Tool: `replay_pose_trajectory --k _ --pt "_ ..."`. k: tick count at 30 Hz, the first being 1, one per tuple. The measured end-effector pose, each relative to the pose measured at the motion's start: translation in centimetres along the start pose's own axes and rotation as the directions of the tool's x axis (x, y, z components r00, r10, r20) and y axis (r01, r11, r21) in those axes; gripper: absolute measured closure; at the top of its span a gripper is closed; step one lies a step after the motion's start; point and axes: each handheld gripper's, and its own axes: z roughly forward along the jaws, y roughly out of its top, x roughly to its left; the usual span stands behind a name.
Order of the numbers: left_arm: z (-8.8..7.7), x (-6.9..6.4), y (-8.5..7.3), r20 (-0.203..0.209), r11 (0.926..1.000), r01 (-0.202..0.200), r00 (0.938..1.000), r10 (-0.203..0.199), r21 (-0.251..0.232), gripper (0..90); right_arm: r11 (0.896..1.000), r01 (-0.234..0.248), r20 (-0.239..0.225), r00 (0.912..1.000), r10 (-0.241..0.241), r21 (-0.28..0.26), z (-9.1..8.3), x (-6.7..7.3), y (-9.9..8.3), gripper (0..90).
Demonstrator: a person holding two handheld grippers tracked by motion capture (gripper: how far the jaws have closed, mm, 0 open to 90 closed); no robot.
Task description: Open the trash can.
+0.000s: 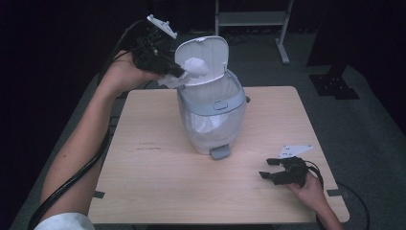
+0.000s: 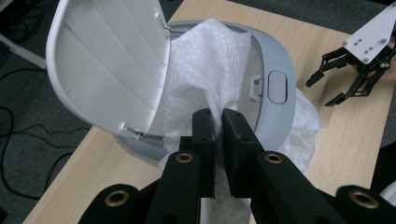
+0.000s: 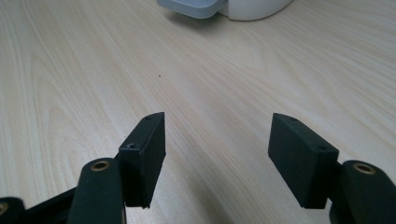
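From the high view, the left gripper [image 1: 173, 72] is clamped on the thin white plastic bin liner [image 1: 196, 67] at the rim of the small grey pedal bin [image 1: 213, 108], whose white lid [image 1: 202, 50] stands open so the liner can come up. The right gripper [image 1: 272, 168] rests near the light wooden table [image 1: 158, 163] edge, clear of the work.

In the left gripper view, the jaws pinch a fold of liner [image 2: 205, 65], likely to draw it out.

In the right gripper view, the jaws stand apart over bare wood, facing the bin's grey foot pedal [image 3: 194, 7].
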Motion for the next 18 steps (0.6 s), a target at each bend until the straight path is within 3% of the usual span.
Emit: replay_pose_trajectory --k 18 --pt "3.4 0.1 2.7 0.044 0.9995 -0.023 0.9988 0.022 0.023 83.1 1.0 -0.001 0.002 1.0 0.001 -0.008 -0.2 0.0 0.0 35.6"
